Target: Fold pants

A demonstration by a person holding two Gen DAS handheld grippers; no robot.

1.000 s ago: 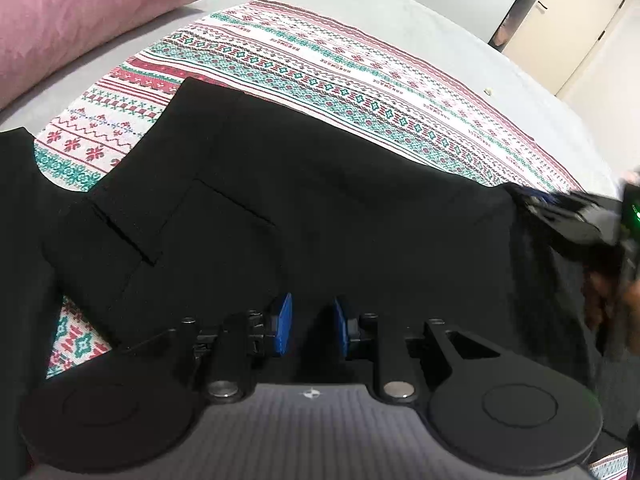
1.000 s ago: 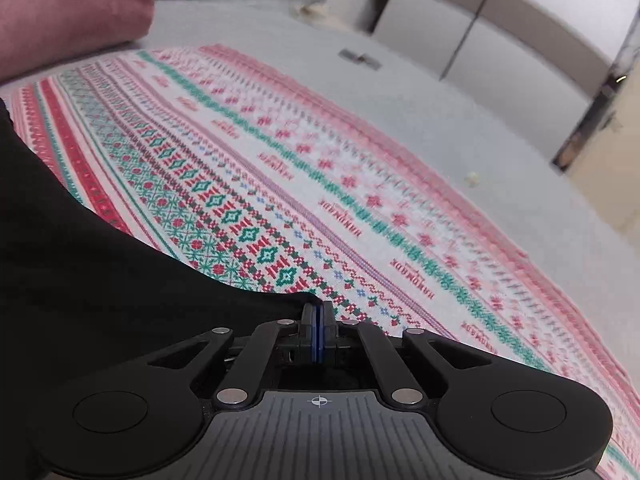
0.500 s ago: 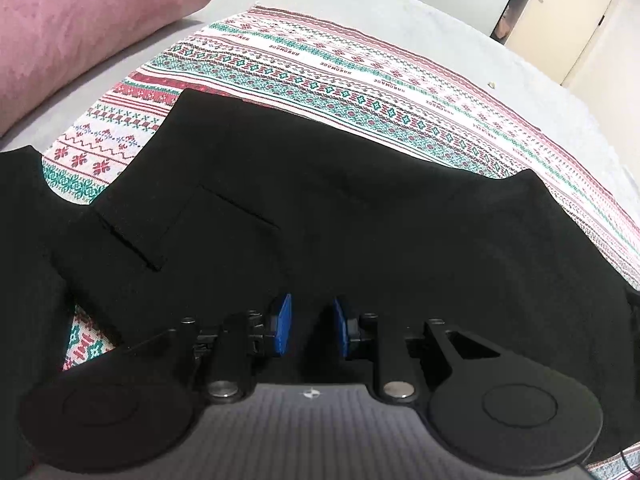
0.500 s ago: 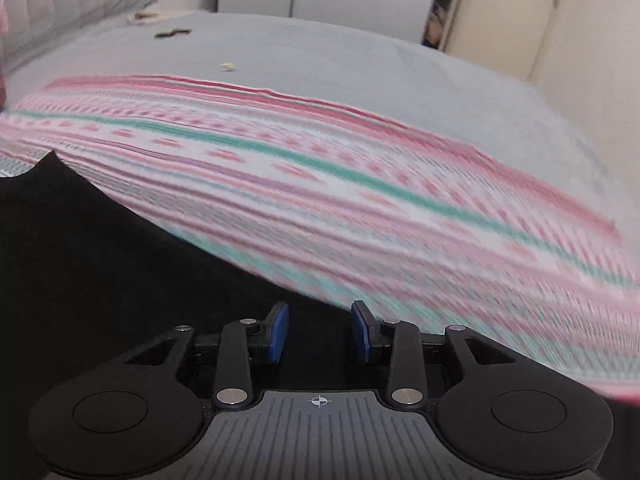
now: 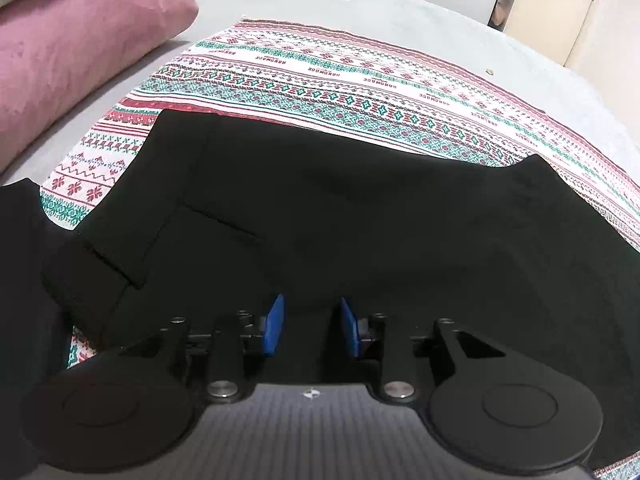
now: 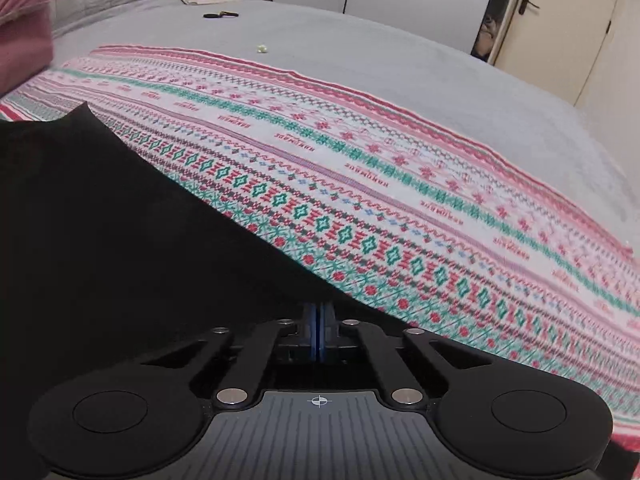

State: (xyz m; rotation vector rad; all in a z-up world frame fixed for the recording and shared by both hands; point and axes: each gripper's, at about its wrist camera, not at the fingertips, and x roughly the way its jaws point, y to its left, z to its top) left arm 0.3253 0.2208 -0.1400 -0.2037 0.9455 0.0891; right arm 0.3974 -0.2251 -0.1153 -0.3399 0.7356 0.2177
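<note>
Right tool [image 6: 319, 316] now pinched closed at pants [image 6: 100, 220] edge, left tool [image 5: 311, 320] unchanged, spread

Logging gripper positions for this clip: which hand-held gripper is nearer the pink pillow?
Left. The left hand-held gripper sits open over the black pants, with the pink pillow close on its left. The right hand-held gripper, shut, sees it only at the far left edge.

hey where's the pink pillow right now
The pink pillow fills the left wrist view's upper left, on the grey bed beside the patterned cloth.
</note>
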